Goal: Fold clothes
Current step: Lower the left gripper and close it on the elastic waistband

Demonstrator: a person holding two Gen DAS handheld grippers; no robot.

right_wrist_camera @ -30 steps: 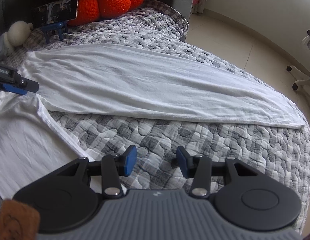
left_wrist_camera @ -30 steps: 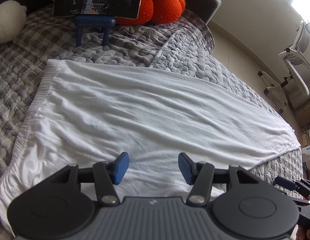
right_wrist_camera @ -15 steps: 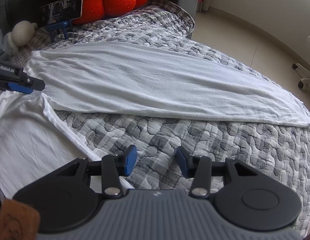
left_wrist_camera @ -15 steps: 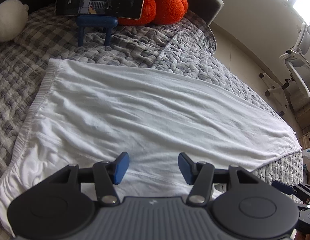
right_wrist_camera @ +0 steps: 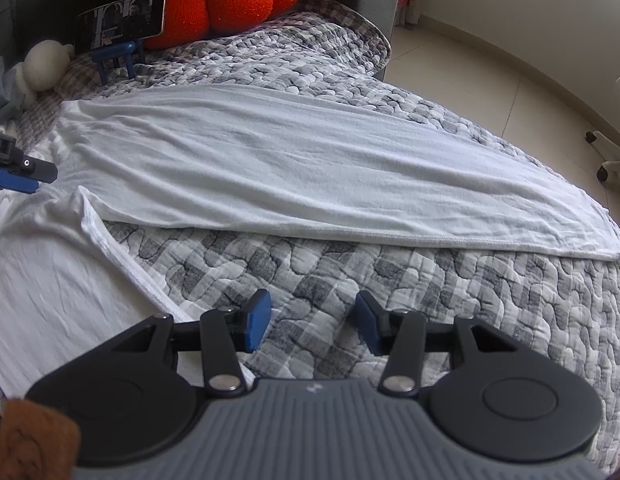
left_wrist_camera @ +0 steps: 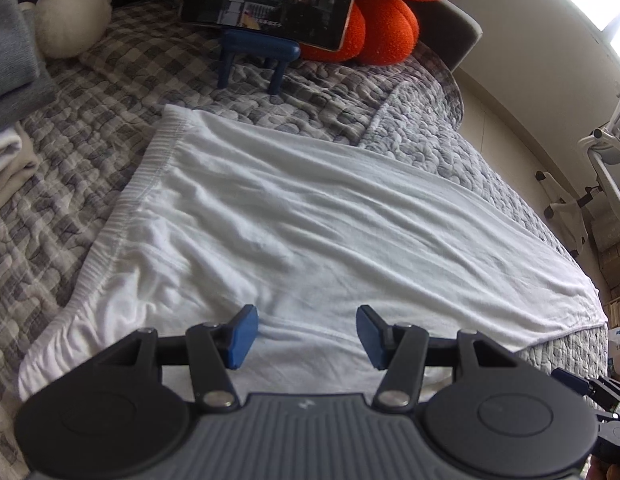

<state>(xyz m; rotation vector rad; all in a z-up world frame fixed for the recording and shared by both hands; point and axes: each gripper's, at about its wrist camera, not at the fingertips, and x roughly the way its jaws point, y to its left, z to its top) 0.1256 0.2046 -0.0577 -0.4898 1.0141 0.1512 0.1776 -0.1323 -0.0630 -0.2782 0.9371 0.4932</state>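
White trousers flat across quilt, both grippers, left and right, half-open and empty; best to pinch near leg's hem and waistband together, lift evenly onto far leg

White garment on grey-and-white checked quilt; orange cushion, blue phone stand.

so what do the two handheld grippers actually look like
Both match: the left gripper and right gripper each have a ribbed grey body, two round black discs, black linkage arms with silver pivot screws, and blue pads on the fingertips. No cables are visible.
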